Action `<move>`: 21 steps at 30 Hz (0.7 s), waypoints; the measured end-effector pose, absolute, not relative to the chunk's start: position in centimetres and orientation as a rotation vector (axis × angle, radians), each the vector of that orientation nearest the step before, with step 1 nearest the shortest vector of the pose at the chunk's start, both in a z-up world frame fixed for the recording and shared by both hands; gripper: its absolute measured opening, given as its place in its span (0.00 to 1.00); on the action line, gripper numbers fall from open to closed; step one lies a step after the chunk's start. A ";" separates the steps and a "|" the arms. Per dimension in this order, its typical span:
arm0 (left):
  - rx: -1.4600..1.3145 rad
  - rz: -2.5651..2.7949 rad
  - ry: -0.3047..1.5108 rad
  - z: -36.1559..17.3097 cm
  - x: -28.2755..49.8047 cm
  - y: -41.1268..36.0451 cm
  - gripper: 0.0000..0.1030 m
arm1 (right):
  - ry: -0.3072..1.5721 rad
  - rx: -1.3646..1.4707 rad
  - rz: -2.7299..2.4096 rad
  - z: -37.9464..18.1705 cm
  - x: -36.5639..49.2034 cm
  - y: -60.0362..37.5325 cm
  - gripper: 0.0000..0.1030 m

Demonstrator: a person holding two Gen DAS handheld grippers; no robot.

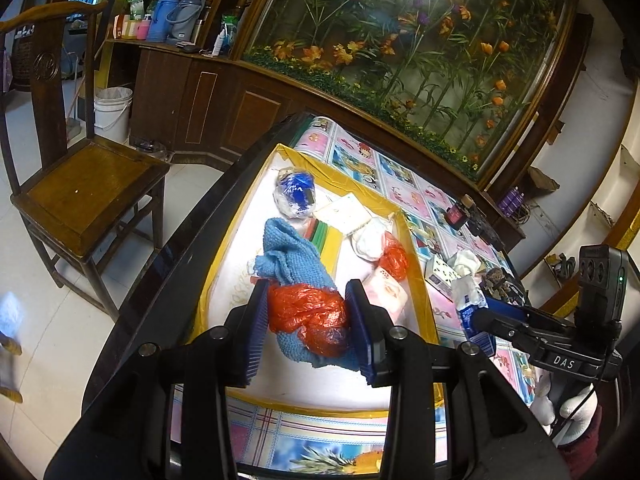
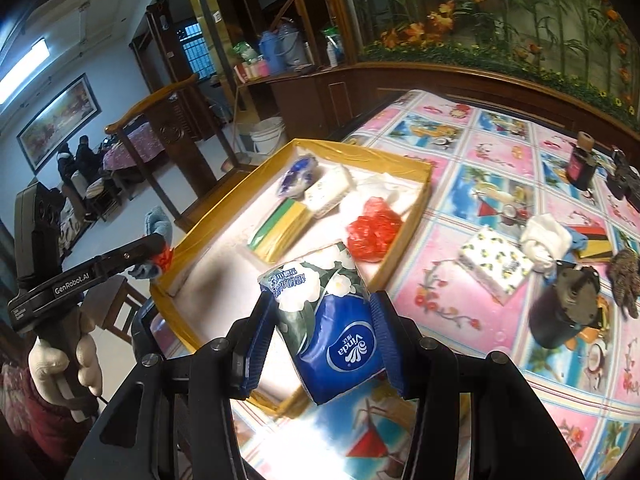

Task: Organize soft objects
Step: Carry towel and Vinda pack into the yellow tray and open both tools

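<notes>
Left tongs [image 1: 306,318] clamp blue knit cloth [image 1: 292,258] w/ red bag; right tongs [image 2: 320,344] clamp tissue pack [image 2: 324,320]. Both soft, light, compressible: grip mid-body.

Tray [image 2: 404,236] rim yellow; knit cloth [image 1: 292,256] light blue — red plastic bag [image 1: 308,312]; tissue pack [image 2: 340,344] blue, white-flowered.

Table under a pink picture-tile cloth [image 2: 500,152], yellow-rimmed tray [image 2: 400,162], lemon-print tissue pack [image 2: 494,266], dark bottle [image 2: 580,164]
</notes>
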State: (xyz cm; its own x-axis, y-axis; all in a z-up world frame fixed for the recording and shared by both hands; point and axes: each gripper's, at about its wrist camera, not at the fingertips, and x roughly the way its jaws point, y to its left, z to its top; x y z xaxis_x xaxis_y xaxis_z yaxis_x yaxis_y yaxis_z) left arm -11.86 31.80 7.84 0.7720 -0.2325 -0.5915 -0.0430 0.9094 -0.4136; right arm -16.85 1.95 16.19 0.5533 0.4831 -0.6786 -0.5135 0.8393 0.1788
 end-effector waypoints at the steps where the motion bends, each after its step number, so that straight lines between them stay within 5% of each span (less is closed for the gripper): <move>1: -0.426 -0.106 0.687 7.8 -11.8 31.9 0.34 | 0.791 -0.044 0.595 16.0 -16.6 2.3 0.46; 21: -0.326 -0.101 0.792 7.3 -4.6 29.7 0.35 | 0.849 -0.005 0.674 13.4 -13.8 6.3 0.47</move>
State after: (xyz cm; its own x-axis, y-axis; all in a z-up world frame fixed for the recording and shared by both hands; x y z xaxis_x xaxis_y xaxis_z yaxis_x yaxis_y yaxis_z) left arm -4.64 29.68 7.30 0.7005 -0.2105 -0.6819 -0.0318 0.9454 -0.3245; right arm -13.84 6.32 13.37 0.4678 0.5474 -0.6939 -0.5511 0.7945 0.2552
